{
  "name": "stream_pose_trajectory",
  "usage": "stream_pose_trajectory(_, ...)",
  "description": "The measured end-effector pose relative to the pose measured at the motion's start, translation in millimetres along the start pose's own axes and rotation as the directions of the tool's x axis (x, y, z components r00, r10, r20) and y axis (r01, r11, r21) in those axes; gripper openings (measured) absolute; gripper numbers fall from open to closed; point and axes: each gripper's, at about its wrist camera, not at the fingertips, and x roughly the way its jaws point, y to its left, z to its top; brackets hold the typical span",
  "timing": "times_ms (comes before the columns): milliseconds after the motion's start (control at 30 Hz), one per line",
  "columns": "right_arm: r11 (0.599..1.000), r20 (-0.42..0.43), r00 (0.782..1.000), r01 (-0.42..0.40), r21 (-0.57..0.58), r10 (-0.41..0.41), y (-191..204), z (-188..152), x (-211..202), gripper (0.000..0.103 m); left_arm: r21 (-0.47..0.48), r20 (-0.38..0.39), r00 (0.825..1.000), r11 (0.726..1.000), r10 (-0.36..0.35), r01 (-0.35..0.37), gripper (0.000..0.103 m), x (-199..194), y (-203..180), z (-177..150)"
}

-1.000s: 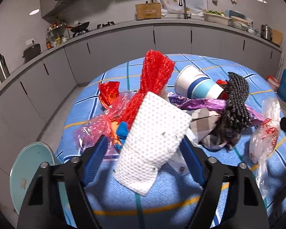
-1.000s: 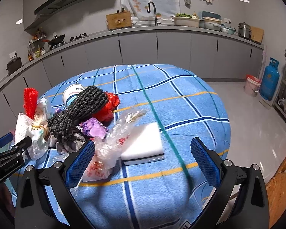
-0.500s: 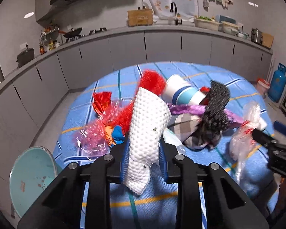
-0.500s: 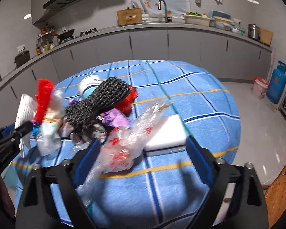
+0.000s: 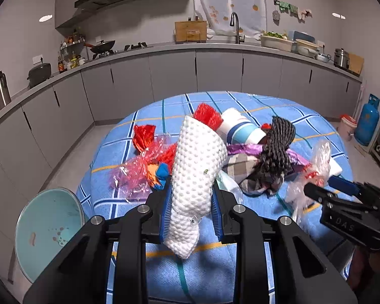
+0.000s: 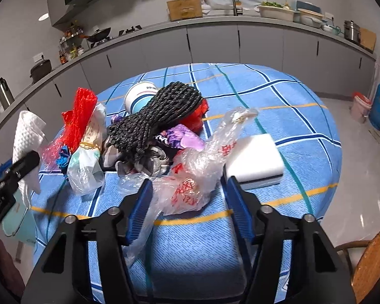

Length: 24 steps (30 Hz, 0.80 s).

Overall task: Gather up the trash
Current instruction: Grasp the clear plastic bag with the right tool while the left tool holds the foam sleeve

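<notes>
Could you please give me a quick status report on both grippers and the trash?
Left gripper shut on paper towel. Right gripper closing, plastic bag between fingers. Sponge beside bag.

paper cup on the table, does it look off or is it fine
The paper cup lies tipped on its side in the trash pile, its open mouth sideways, with the black mesh draped against it. No spill shows.

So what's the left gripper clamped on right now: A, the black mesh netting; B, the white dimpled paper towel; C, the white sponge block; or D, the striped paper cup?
B: in the left wrist view the left gripper has both blue pads pressed against the white dimpled paper towel, which is lifted off the table, while the other three lie on the blue checked tablecloth.
</notes>
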Motion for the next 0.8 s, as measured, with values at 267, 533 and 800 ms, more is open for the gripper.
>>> stream_pose_trajectory(267,0.999,-0.009,1.0,-0.019,-0.039,0.018,10,2,6,0.026,-0.017,-0.004,1.0,1.0,-0.001,0.001,0.028,-3,7,-6)
stream_pose_trajectory(533,0.993,0.09,0.996,0.038,-0.109,-0.028,18,9,-20,0.02,-0.04,0.023,1.0,0.999,0.01,-0.009,0.028,-17,14,-2)
stream_pose_trajectory(800,0.984,0.16,0.987,0.021,-0.175,0.007,41,24,-45,0.021,-0.075,0.052,0.997,0.996,0.048,-0.044,0.028,-36,35,4)
